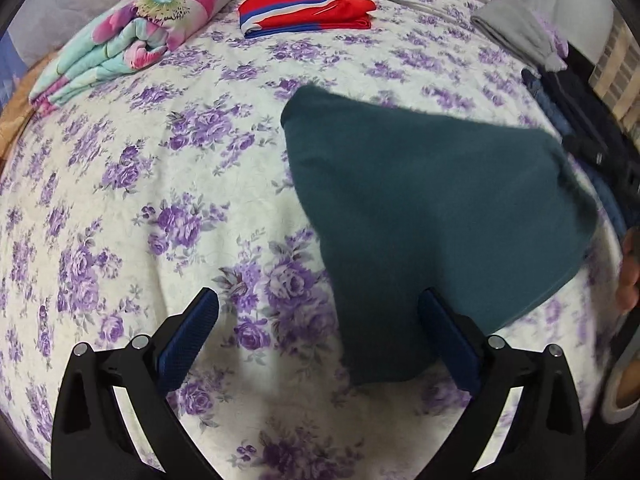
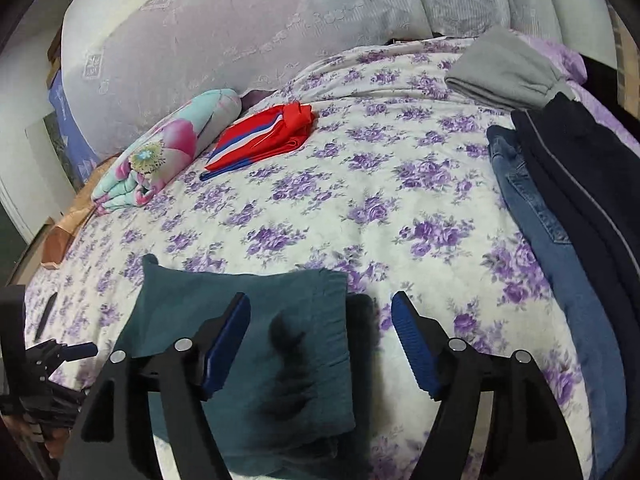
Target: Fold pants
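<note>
Evidently the fold is finished or nearly so. Left tool (image 1: 318, 346) stands wide open over the bed (image 1: 120, 200), gripping nothing, with the teal pants (image 1: 420, 216) lying folded by its right finger. Right tool (image 2: 320, 342) also gapes, empty, above the pants' waistband edge. Next, I judge, the bundle needs either one more fold or carrying toward the folded red shorts (image 2: 264, 136).

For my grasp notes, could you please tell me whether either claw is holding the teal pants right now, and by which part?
Nothing is held. The left claw and the right claw both stand open over the folded teal pants on the bed, with no pad pressing on the cloth.
</note>
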The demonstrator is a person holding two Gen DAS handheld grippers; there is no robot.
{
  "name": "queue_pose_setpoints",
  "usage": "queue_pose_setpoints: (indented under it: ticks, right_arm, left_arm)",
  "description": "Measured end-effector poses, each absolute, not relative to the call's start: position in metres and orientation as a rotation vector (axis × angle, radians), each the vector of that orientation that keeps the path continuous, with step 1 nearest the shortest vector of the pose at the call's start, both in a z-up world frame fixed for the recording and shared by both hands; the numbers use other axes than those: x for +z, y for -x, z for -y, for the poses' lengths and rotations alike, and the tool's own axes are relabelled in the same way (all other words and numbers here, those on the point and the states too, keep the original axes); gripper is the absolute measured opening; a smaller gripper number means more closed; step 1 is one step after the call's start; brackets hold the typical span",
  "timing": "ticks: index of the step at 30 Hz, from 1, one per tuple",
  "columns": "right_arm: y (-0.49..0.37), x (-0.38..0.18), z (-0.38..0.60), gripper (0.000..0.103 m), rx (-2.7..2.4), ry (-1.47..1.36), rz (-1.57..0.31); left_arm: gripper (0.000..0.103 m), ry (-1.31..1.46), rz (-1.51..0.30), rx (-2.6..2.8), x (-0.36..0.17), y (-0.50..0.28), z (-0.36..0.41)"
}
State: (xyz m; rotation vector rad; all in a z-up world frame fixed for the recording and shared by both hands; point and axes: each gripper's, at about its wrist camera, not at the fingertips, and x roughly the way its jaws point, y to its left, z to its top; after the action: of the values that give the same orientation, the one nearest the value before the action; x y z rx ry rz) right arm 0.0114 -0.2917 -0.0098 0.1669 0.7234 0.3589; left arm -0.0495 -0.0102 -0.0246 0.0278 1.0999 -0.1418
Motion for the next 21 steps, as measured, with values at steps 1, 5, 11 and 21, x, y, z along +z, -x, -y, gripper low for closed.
queue_pose_setpoints:
  ticks: [1,5,11,21]
  right_arm:
    - [-0.011,-0.009,0.291,0.077,0.361,-0.164,-0.721]
    - [-0.013,-0.013,0.287,0.083,0.361,-0.155,-0.738]
    - [-0.020,-0.024,0.285,0.087,0.330,-0.136,-0.797]
    - [-0.024,-0.048,0.288,0.090,0.423,-0.219,-0.940]
  left_arm:
    - [0.098,-0.015,-1.103,-0.137,-0.023,0.048,0.009]
    - [0.098,0.043,-1.121,-0.099,-0.024,0.033,0.008]
    - [0.098,0.086,-1.166,-0.113,-0.040,0.016,0.025]
    - [0.099,0.078,-1.136,-0.115,-0.042,0.019,0.024]
